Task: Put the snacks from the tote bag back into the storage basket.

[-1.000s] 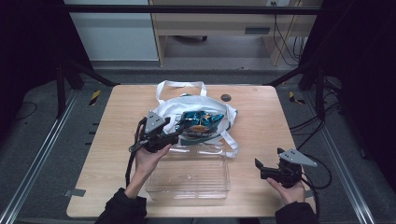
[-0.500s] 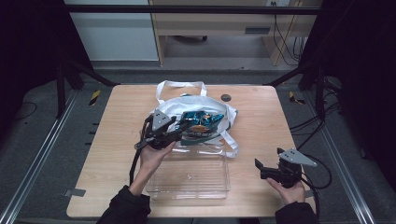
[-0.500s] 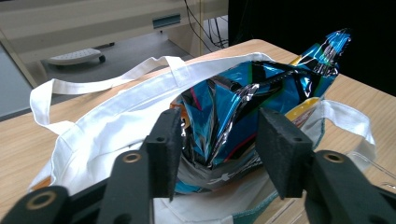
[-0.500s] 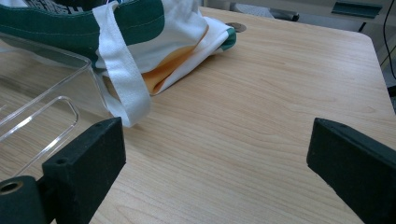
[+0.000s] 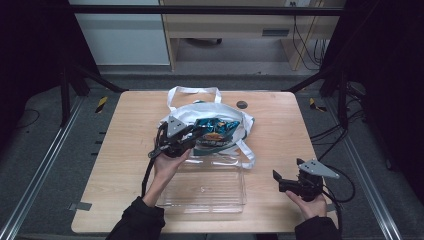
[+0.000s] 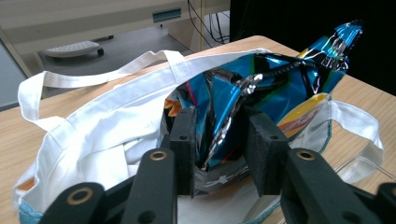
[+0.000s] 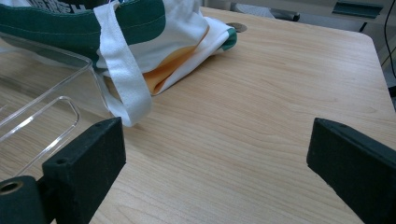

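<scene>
Left tool (image 6: 215, 135): your jaws have just been closing and now pinch the crinkled blue snack bag (image 6: 261, 88) between both pads, at the mouth of the tote.
Left tool, from above: your left hand (image 5: 167, 167) holds it at the left edge of the white tote bag (image 5: 200, 112), jaws aimed right into the opening.
Snack bag: it sits inside the tote, near the middle of the worktop (image 5: 280, 130); in the left gripper view its foil top pokes up and out past the tote's rim.
Tote bag: it lies slumped on the worktop, 1 white handle (image 5: 192, 91) looped toward the far edge, another strap (image 7: 123, 70) trailing toward the tray.
Clear tray (image 5: 202, 187): a see-through plastic box on the near side of the worktop, its far rim just beside the tote, with your left forearm across its left end.
Right tool (image 7: 215, 163): jaws stand wide with bare wood between them, holding nothing.
Right hand (image 5: 310, 202): you keep it at the near right corner, well apart from the tote and tray.
Worktop detail: a small dark round disc (image 5: 242, 104) sits beyond the tote.
</scene>
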Demonstrator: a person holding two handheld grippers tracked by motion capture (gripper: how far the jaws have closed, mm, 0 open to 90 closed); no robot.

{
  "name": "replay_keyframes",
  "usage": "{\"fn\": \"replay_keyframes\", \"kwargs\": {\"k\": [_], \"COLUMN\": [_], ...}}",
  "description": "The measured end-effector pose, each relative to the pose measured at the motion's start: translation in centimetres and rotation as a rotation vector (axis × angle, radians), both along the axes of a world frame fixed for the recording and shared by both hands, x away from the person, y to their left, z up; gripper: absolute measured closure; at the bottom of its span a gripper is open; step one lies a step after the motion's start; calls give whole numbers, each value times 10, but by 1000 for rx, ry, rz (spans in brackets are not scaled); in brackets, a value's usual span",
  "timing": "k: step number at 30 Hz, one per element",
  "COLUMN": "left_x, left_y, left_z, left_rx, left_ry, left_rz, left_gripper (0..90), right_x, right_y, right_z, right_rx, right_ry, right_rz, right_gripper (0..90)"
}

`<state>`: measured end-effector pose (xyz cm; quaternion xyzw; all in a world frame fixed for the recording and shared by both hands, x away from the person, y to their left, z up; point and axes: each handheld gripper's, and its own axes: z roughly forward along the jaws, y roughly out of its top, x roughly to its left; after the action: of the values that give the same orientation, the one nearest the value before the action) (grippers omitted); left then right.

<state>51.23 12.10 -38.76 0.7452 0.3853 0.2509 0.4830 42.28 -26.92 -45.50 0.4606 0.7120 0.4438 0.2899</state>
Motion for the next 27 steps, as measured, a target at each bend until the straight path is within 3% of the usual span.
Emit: {"fn": "replay_keyframes", "kwargs": {"k": [6, 12, 20, 27], "left_x": [3, 2, -1, -5], "left_y": [2, 1, 1, 2], "left_z": [1, 1, 5, 13], "left_rx": [-16, -18, -48, -73], "left_ry": [21, 2, -2, -29], "left_rz": [21, 25, 13, 5], "left_gripper": [825, 872, 888, 892], "right_x": [0, 0, 0, 0], "right_y": [0, 0, 0, 0], "right_z": [0, 0, 0, 0], "right_rx": [-2, -3, -3, -4], "right_ry": [0, 2, 2, 2], "right_rz": [2, 3, 3, 4], "right_gripper": [49, 49, 50, 51]}}
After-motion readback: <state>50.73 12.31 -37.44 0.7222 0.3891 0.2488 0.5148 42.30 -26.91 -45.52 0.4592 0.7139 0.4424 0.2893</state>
